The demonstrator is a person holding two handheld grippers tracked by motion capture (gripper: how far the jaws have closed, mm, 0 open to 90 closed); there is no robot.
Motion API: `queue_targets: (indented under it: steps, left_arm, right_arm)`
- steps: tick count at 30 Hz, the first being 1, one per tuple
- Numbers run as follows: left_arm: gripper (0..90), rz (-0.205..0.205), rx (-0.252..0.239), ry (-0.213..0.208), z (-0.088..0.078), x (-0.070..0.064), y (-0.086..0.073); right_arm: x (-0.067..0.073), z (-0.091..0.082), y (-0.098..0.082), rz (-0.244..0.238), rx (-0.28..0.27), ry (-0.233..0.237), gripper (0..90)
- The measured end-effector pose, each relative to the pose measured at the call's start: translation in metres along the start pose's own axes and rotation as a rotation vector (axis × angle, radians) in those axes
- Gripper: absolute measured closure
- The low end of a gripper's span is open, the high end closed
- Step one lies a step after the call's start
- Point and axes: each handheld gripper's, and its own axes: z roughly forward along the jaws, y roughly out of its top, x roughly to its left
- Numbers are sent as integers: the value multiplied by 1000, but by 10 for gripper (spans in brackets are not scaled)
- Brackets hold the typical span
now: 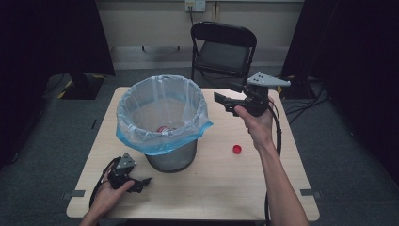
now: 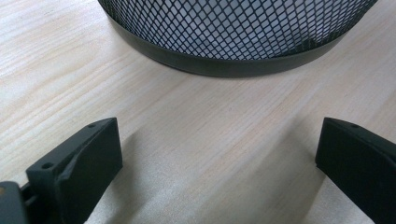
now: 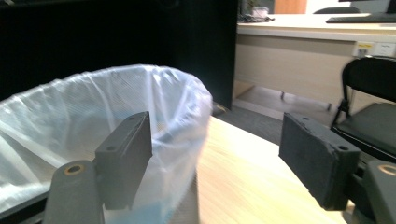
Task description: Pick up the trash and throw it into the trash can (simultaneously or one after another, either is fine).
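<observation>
A black mesh wastebasket lined with a clear and blue bag stands on the left half of the wooden table. Something red lies at its bottom. A red bottle cap rests on the table to its right. My right gripper hangs in the air just right of the bag's rim, pointing at it, jaws open with nothing between them. My left gripper lies low on the table at the front left, open and empty, facing the basket's base.
A black folding chair stands behind the table's far edge, also seen at the right of the right gripper view. Cables trail from both grippers. Bare tabletop lies in front of the basket and around the cap.
</observation>
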Motion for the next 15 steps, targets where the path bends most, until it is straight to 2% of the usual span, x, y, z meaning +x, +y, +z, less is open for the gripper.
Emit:
queue_targets:
  steps: [4,6,15]
  left_arm:
    - [0,0,0,0,0,0,0]
    - [0,0,0,0,0,0,0]
    - [0,0,0,0,0,0,0]
  right_arm:
    - [-7,-5,-10,2,31,-37,246]
    - [-9,-7,-14,3,42,-42,273]
    - [-20,-12,-34,36,77,-67,253]
